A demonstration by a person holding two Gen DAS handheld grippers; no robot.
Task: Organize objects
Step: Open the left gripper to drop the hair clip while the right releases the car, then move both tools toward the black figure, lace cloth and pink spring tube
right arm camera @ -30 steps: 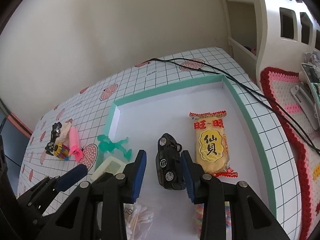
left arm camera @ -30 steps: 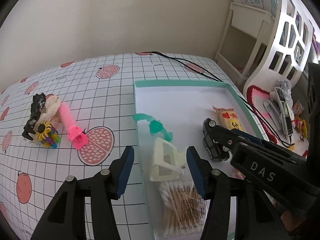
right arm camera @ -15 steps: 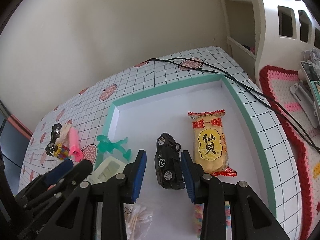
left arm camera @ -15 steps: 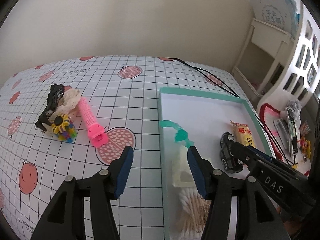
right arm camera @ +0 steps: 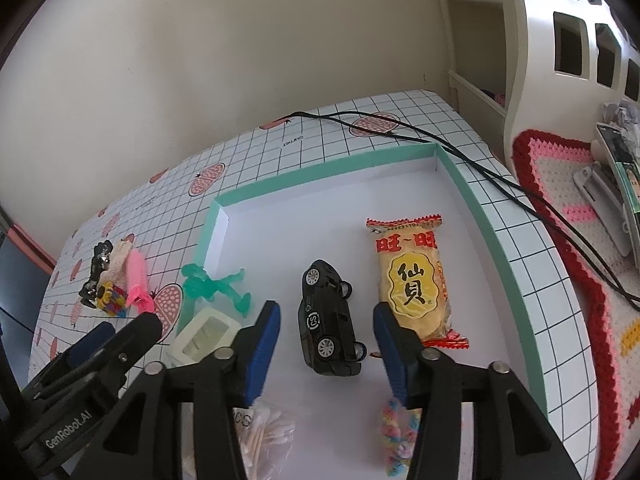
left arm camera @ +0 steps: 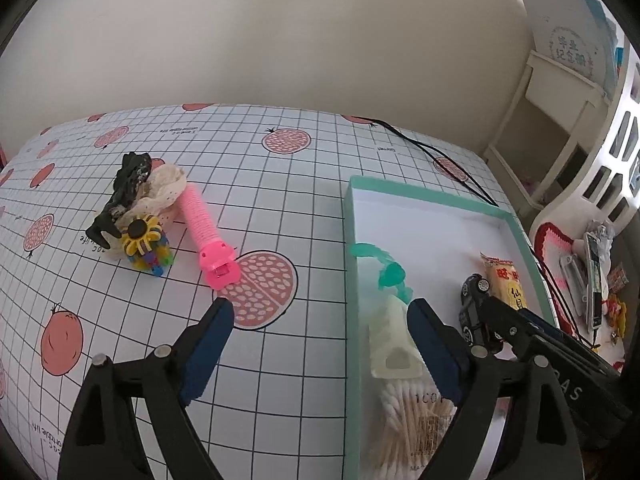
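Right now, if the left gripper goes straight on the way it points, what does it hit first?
Probably bare tablecloth. The left gripper, jaws opening with nothing between them, aims between the pink clip and the box's green wall. Depth is unclear, so its right finger may graze that wall.

Both grippers are matte black plastic with blue pads: the left gripper (left arm camera: 320, 336) reads "GenRobot.AI" on its side, the right gripper (right arm camera: 326, 332) shows silver screw heads.

Black cable (right arm camera: 472, 160) beside crocheted mat (right arm camera: 568, 184)
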